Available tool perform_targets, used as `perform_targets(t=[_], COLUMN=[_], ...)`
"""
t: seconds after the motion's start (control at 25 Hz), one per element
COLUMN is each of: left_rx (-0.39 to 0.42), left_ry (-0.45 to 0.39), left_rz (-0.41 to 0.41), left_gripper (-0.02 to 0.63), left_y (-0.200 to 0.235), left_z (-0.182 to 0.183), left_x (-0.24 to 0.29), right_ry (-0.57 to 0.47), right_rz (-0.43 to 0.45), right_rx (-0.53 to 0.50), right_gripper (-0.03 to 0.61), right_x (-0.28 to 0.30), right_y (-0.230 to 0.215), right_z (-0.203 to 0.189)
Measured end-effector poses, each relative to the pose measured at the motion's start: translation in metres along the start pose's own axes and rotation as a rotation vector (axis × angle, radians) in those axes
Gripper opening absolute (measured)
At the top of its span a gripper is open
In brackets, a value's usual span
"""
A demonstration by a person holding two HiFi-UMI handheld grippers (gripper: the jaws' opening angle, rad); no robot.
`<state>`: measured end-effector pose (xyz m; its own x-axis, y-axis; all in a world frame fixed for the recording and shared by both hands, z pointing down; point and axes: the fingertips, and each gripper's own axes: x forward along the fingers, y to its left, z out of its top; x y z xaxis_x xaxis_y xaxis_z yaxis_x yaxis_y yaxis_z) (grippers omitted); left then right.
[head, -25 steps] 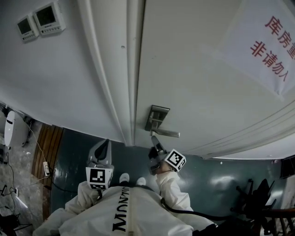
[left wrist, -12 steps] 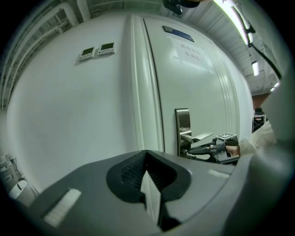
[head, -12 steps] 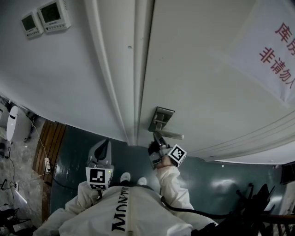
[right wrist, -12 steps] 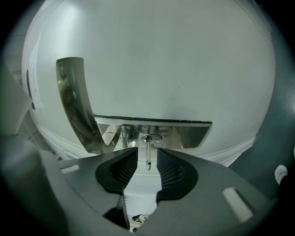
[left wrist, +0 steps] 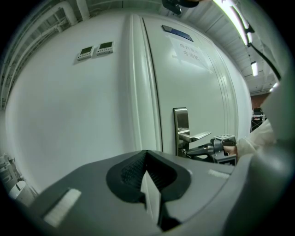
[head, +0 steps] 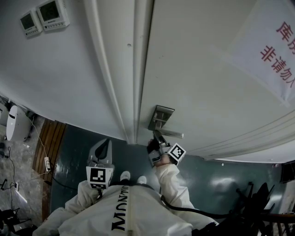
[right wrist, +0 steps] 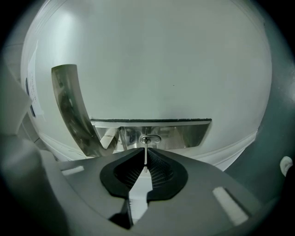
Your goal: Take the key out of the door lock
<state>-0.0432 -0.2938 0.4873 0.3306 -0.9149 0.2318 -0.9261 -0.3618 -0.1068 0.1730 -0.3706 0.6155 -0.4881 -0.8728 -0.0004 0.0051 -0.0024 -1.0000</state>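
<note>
Key (right wrist: 145, 161) sits in lock (right wrist: 150, 138); right hand-held gripper (right wrist: 145, 151), jaws just closing, clamps it for pulling out; left hand-held gripper (left wrist: 147, 153) together, empty, idle.

Industrial, warehouse-like interior: a tall white door (head: 193, 69) bears a paper notice (head: 267, 50) in red characters, two wall control panels (head: 53, 14) to its left, dark green floor (head: 216, 177), ceiling strip lights (left wrist: 233, 18).

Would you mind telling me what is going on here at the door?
A person is taking the key out of the lock. The right claw has just been closing and now pinches the key, which is still in the lock. The left claw hangs shut and empty, away from the door.
</note>
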Motion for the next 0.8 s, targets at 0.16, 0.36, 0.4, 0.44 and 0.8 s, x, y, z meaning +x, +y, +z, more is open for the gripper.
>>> perform_targets(t=[0.16, 0.36, 0.4, 0.44, 0.8], left_rx=[-0.002, 0.000, 0.000, -0.001, -0.003], left_ry=[0.000, -0.003, -0.002, -0.002, 0.001], left_rz=[-0.008, -0.012, -0.013, -0.014, -0.008], left_gripper=[0.000, 0.000, 0.000, 0.000, 0.000], left_y=[-0.002, -0.002, -0.002, -0.002, 0.000], left_z=[-0.001, 0.000, -0.001, -0.001, -0.004], left_x=[0.000, -0.001, -0.001, -0.002, -0.009], right_ry=[-0.007, -0.016, -0.018, -0.020, -0.010], right_rz=[-0.005, -0.010, -0.010, -0.011, -0.005], right_rx=[0.004, 0.007, 0.009, 0.010, -0.006], right_gripper=[0.025, 0.025, 0.024, 0.023, 0.023], right_x=[0.000, -0.001, -0.001, -0.001, -0.013], right_y=[0.001, 0.001, 0.001, 0.001, 0.003], right_z=[-0.001, -0.001, -0.001, -0.001, -0.010])
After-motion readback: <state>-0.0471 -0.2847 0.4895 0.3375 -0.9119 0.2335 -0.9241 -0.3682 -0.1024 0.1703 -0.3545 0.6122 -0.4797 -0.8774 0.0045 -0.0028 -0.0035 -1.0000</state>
